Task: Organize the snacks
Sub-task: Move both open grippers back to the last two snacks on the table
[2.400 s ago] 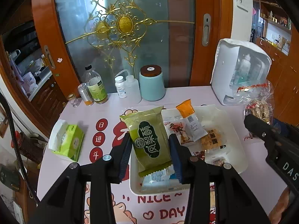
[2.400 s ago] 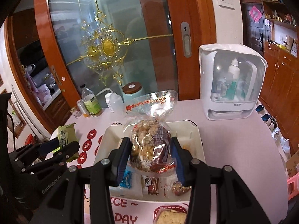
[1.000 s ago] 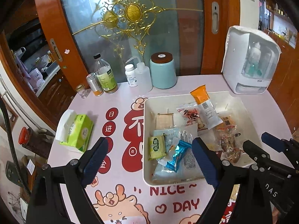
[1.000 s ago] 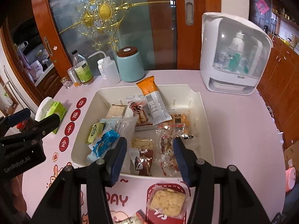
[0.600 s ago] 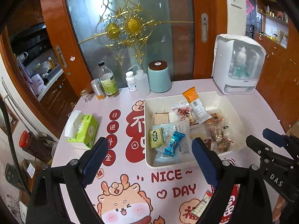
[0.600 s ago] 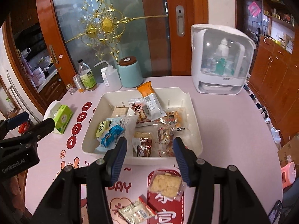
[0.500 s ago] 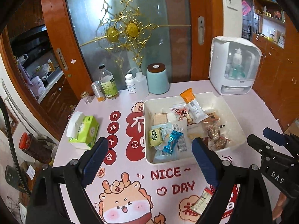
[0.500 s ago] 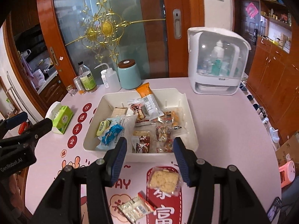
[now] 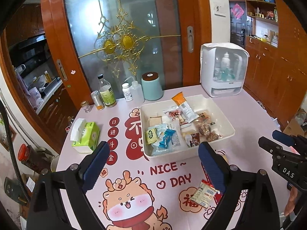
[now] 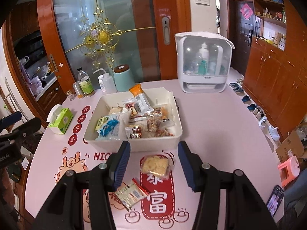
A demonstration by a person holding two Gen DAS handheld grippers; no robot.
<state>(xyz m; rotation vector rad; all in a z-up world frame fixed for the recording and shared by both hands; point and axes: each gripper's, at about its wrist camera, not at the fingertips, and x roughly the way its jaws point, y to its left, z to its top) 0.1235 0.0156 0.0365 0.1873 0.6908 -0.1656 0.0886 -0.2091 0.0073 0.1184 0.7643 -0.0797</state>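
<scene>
Now your left tool hangs above table, jaws wide and opening further, nothing between. Your right tool jaws apart, empty, above cracker pack on table. Second packet lies beside it. Other snacks sit in white tray beyond.

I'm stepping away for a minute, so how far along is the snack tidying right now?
Mostly done: the white tray already holds a pile of packets. Nothing is in hand; the left gripper and right gripper are both empty. Left on the table: the clear-wrapped cake and the flat packet.
</scene>
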